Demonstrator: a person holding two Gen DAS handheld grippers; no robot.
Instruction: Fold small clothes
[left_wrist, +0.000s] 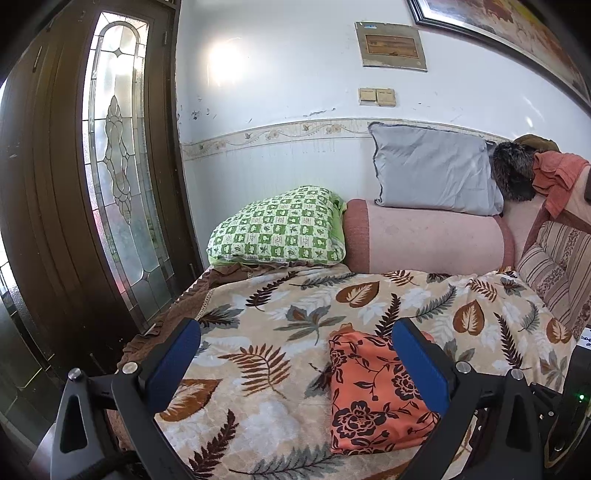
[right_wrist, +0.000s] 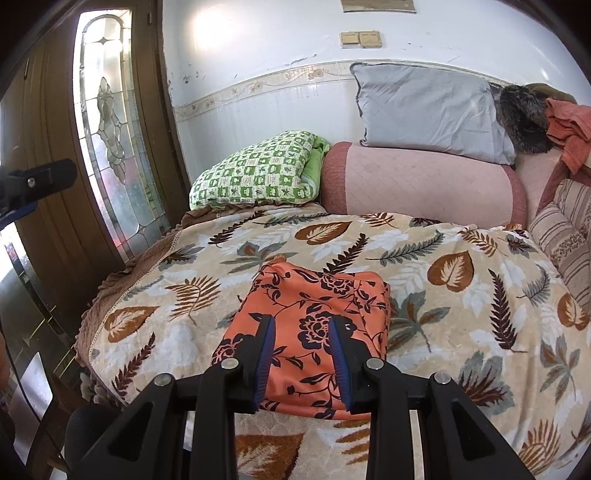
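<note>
The small cloth (right_wrist: 314, 325) is orange with dark flowers and vines on it; it is folded into a neat, puffy square with straight edges; it lies flat on the leafy blanket (right_wrist: 461, 295), near the front edge of the bed.

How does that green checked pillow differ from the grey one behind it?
The green checked pillow carries a pattern of small squares; the grey pillow is plain. The green one lies low at the head of the leaf-print blanket, while the grey one stands higher, propped against the wall on the pink bolster. In both views the grey one looks larger. Both are soft and slightly creased.
</note>
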